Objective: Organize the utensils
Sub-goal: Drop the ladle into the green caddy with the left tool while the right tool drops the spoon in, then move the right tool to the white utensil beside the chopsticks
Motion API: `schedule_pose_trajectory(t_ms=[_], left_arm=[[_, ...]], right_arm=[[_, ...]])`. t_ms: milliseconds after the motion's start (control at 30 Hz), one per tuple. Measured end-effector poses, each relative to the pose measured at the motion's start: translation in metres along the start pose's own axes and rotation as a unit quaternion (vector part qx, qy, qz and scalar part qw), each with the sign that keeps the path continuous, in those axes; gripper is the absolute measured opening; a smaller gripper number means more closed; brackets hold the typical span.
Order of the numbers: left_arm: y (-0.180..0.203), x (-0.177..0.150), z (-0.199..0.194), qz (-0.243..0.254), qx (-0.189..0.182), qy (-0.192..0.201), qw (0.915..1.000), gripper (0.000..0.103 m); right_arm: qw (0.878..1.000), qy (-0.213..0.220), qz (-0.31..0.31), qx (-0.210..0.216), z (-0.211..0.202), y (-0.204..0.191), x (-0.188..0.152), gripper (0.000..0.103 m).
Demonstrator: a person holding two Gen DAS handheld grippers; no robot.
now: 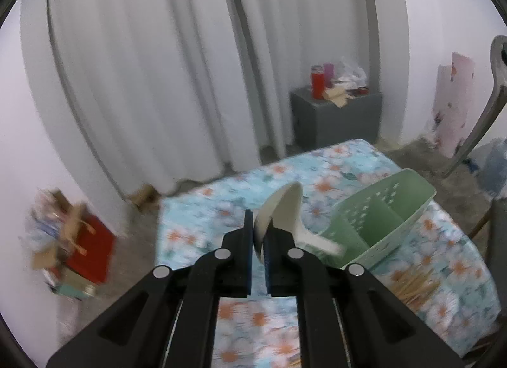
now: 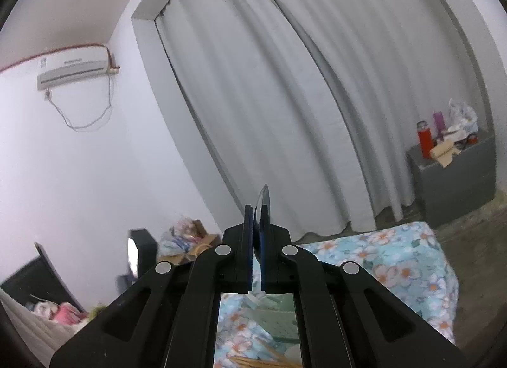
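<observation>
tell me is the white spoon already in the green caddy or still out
Out. The white spoon is clamped in the left gripper, held in the air beside the green caddy, not in a compartment.

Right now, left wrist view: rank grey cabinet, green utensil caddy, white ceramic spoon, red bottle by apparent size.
1. green utensil caddy
2. grey cabinet: looks close to the caddy but stands far back, so true order unsure
3. white ceramic spoon, enlarged by nearness, held in left gripper
4. red bottle

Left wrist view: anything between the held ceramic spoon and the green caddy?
Nothing. In the left wrist view the white spoon in the left gripper hangs beside the green caddy, handle overlapping its near wall.
</observation>
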State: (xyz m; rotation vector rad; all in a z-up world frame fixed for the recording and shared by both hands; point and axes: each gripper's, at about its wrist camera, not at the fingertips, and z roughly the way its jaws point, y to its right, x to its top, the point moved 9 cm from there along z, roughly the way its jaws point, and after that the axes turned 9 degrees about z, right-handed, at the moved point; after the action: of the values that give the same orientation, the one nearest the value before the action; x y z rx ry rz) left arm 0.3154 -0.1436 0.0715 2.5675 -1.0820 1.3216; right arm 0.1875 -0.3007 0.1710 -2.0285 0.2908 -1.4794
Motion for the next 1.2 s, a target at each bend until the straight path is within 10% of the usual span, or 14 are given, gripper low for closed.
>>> schedule_pose_trajectory(t_ms=[200,833,1067,1200], left_arm=[[0.002,-0.001,0.031,-0.097,-0.084,-0.009,0.9917,0.034],[-0.031,-0.054,-0.033,-0.2,-0.072,0.076,0.9743,0.061],[-0.028,-0.081,-0.033,-0.216,-0.078,0.061,0.9713,0.062],[-0.022,-0.091,-0.031,-0.227,-0.088,0.058,0.9682,0.062]], right_arm=[[0.999,-0.021,0.04,0.015,0.016,0.015,0.006,0.002],[0.991,-0.114,0.056,-0.036,0.065,0.049,-0.053,0.002],[0.989,-0.114,0.011,-0.097,0.059,0.047,-0.06,0.039],[0.989,-0.075,-0.024,-0.122,0.044,0.036,-0.043,0.043]])
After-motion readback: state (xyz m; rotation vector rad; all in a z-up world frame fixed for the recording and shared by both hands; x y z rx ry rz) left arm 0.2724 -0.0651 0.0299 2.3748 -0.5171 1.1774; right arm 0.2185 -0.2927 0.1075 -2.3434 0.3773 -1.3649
